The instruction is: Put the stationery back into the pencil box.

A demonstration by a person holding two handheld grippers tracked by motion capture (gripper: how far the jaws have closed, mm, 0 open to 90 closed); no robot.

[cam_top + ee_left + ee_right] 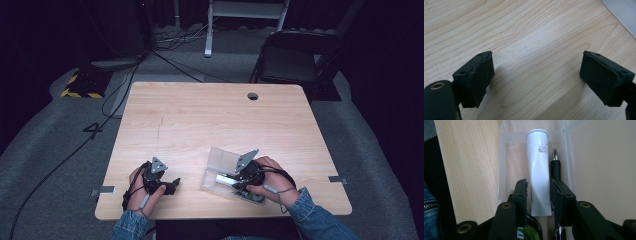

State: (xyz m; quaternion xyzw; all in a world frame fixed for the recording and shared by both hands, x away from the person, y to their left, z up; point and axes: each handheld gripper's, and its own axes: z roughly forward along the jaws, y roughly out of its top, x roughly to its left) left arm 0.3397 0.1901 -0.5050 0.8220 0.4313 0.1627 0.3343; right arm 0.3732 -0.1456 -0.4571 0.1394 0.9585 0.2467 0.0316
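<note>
A clear plastic box [211,181] with its lid [223,159] folded open lies near the table's front edge. Inside it are a white tube [539,165], a black pen [555,167] and something green [529,233], partly hidden. My right gripper [539,187] reaches into the box [502,170], its jaws closed narrowly on the tube's crimped end; the tube still rests in the box. In the high view that gripper [235,182] sits over the box. My left gripper [536,62] stands open above bare wood, left of the box [170,186], with nothing between its jaws.
The wooden table [200,120] has a cable hole [252,96] at the back right. A black chair [295,55] stands behind it, and cables run across the grey floor [75,145] at the left. A corner of the box lid [624,12] appears in the left gripper view.
</note>
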